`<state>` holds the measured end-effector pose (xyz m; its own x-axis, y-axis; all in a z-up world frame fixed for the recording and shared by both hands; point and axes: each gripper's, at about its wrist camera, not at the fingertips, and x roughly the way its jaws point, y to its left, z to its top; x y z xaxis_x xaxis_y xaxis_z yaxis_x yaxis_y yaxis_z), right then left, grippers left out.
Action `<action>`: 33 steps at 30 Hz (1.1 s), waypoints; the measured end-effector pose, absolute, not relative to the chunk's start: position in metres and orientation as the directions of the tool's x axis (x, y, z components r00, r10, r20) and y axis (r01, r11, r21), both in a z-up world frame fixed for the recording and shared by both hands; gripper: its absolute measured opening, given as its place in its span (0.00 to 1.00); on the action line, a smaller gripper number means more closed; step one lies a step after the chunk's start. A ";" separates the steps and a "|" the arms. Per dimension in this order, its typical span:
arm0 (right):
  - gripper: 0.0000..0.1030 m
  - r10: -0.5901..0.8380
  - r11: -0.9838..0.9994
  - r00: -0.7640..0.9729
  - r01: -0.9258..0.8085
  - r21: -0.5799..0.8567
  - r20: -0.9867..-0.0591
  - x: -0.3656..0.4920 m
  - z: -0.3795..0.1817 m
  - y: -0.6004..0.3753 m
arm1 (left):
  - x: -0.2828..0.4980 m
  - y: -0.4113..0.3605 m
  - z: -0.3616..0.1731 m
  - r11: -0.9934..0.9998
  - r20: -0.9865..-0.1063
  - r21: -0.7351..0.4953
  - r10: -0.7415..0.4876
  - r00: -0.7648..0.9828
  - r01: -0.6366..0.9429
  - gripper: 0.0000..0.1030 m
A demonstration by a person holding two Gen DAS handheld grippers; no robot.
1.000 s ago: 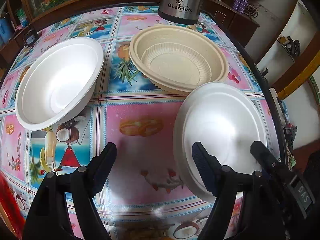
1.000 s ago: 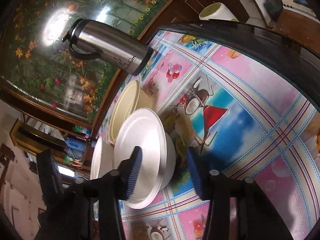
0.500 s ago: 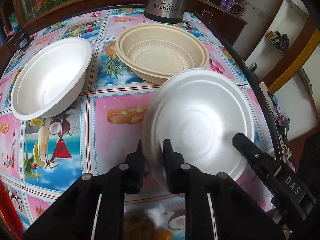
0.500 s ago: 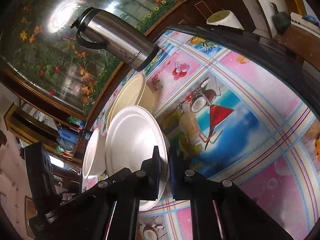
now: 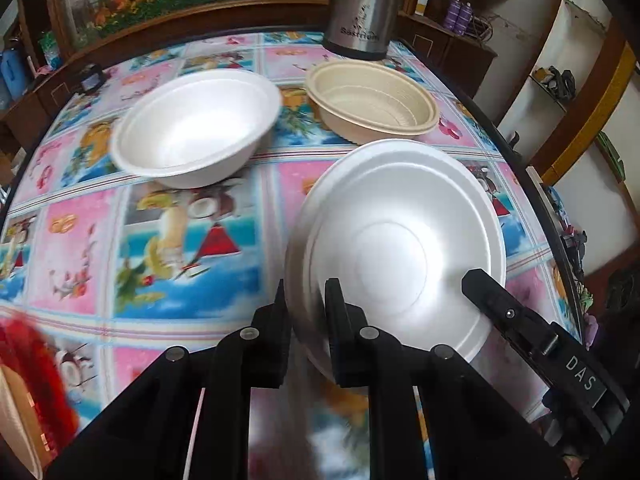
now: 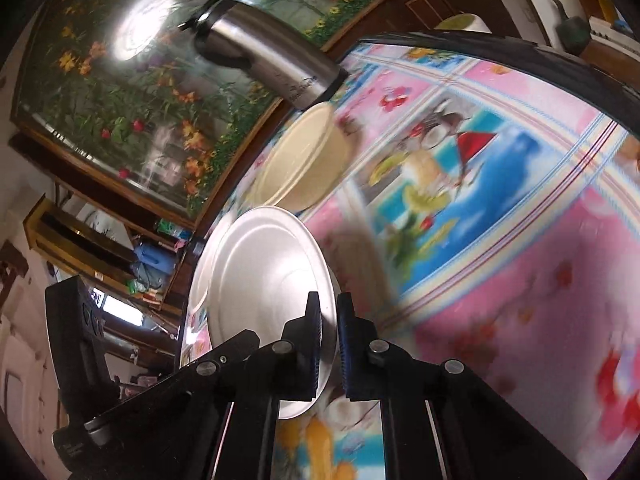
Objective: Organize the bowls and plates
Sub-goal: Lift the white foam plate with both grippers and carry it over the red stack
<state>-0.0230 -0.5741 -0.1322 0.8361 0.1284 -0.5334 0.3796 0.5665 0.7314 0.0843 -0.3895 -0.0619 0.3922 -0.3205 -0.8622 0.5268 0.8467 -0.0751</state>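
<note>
A white foam plate (image 5: 396, 248) hangs tilted just over the table between both grippers. My left gripper (image 5: 306, 314) is shut on its near left rim. My right gripper (image 6: 330, 320) is shut on the opposite rim of the plate (image 6: 264, 280); in the left wrist view that gripper's top finger (image 5: 486, 290) lies on the plate's right edge. A white foam bowl (image 5: 196, 136) stands on the table to the left. A stack of beige ribbed bowls (image 5: 372, 100) stands behind the plate, also seen in the right wrist view as beige bowls (image 6: 300, 164).
A steel flask (image 5: 360, 4) stands behind the beige bowls. The table's dark edge (image 5: 532, 184) curves close along the right. A red fuzzy thing (image 5: 36, 368) is at the near left corner. A small dark object (image 5: 91, 78) sits at the far left.
Both grippers went from open to shut on opposite rims of the white plate. The held plate has since drawn away from the beige bowls, and the white bowl now lies closer in view.
</note>
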 end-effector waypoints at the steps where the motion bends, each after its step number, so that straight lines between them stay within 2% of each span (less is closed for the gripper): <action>1: 0.08 0.135 0.575 0.837 0.369 0.730 -0.530 -0.024 -0.129 -0.565 | 0.081 -0.380 -0.058 0.847 -0.856 -0.073 -0.324 0.404 0.526 0.13; 8: 0.08 0.188 0.642 0.843 0.283 0.713 -0.504 -0.030 -0.094 -0.509 | 0.063 -0.303 -0.020 0.869 -0.796 -0.081 -0.351 0.493 0.488 0.13; 16: 0.08 0.297 0.725 0.829 0.128 0.677 -0.474 -0.011 -0.050 -0.416 | 0.061 -0.193 0.007 0.922 -0.749 -0.112 -0.323 0.579 0.371 0.13; 26: 0.08 0.451 0.774 0.740 -0.045 0.632 -0.499 0.029 -0.032 -0.296 | 0.060 -0.079 0.005 0.978 -0.738 -0.093 -0.194 0.647 0.188 0.13; 33: 0.08 0.484 0.814 0.675 -0.113 0.570 -0.557 0.045 -0.042 -0.231 | 0.063 -0.045 -0.027 0.990 -0.784 -0.092 -0.141 0.605 0.111 0.13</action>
